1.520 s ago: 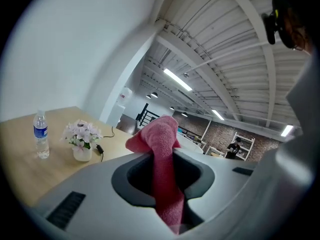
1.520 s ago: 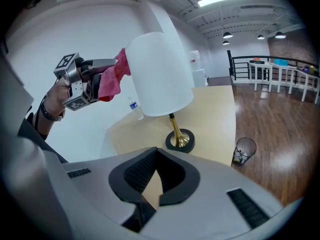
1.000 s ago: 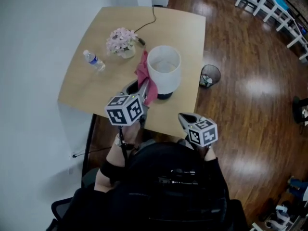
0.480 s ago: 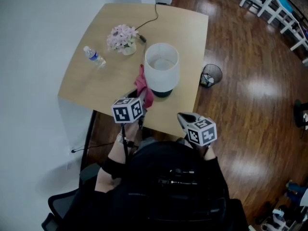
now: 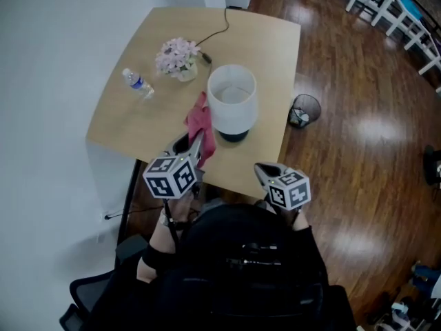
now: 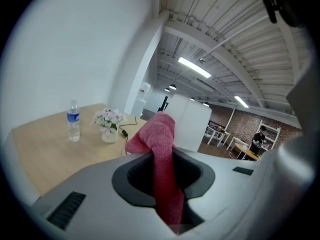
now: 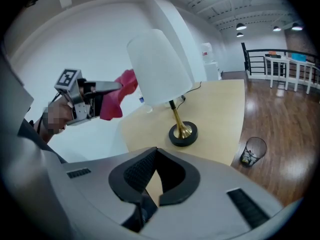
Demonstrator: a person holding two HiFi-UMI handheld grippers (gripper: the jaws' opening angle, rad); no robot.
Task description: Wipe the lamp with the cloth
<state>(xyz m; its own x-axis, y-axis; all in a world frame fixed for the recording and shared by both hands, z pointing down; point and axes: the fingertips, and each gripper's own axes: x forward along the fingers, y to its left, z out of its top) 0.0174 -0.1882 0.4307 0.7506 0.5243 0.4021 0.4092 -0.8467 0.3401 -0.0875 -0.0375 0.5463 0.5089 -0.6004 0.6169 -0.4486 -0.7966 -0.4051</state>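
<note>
Pads of the left gripper (image 5: 194, 145) stay clamped on a pink cloth (image 6: 161, 134), which runs as a thick band down between the jaws and bunches into a rounded fold above them. Over the past second this gripper has drawn back and to the left from the lamp (image 7: 165, 74), taking the cloth with it: the fabric that lay against the near left side of the shade (image 5: 233, 98) now hangs just beside it, and no view settles whether the two are touching. That reads as the end of one wiping stroke or a reset before the next; much of the shade, the stem and the base look not yet reached.

The right gripper (image 7: 152, 186) has kept its place near the table's near edge, jaws drawn together with nothing between them, pointing at the lamp's foot.

The cloth looks like nubby terry or microfibre, soft and limp. The shade is a smooth white tapered drum, open at the top, on a slim brass-coloured stem (image 7: 176, 115) and a round black base (image 7: 183, 134). It stands on a pale wood table (image 5: 138, 116) with rounded corners, along with a clear plastic water bottle (image 5: 138, 83), a small vase of pale pink flowers (image 5: 178, 55) and a dark cord (image 5: 217, 29). A mesh waste bin (image 5: 303, 109) sits on the glossy wooden floor.
</note>
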